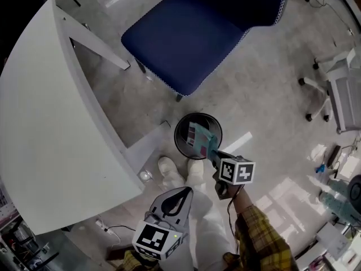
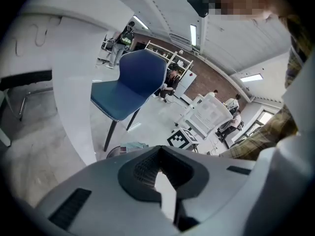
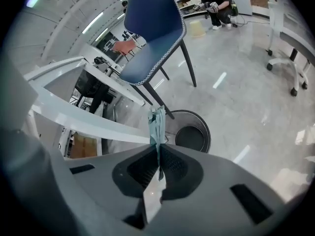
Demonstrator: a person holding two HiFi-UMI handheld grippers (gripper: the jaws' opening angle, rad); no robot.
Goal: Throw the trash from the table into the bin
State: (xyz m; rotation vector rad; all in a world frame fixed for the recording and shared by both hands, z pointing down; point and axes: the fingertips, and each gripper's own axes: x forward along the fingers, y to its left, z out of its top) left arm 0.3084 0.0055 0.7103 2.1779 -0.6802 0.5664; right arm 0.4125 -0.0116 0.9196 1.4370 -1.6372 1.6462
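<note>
A flat teal and pink wrapper (image 1: pixel 199 136) hangs over the round black bin (image 1: pixel 181 130) on the floor. My right gripper (image 1: pixel 214 154) is shut on its lower edge. In the right gripper view the wrapper (image 3: pixel 156 124) stands edge-on out of the closed jaws, with the bin (image 3: pixel 191 134) just beyond it. My left gripper (image 1: pixel 183 191) hovers lower left of the bin, above a pair of white shoes. Its jaws meet at the tips with nothing between them (image 2: pixel 159 149). The left gripper view catches the bin's rim (image 2: pixel 114 152) and a bit of the teal wrapper (image 2: pixel 134 145).
A white curved table (image 1: pixel 51 134) fills the left side, its leg close to the bin. A blue chair (image 1: pixel 192 27) stands just behind the bin. White shoes (image 1: pixel 169 168) sit beside the bin. A white office-chair base (image 1: pixel 321 89) is at the far right.
</note>
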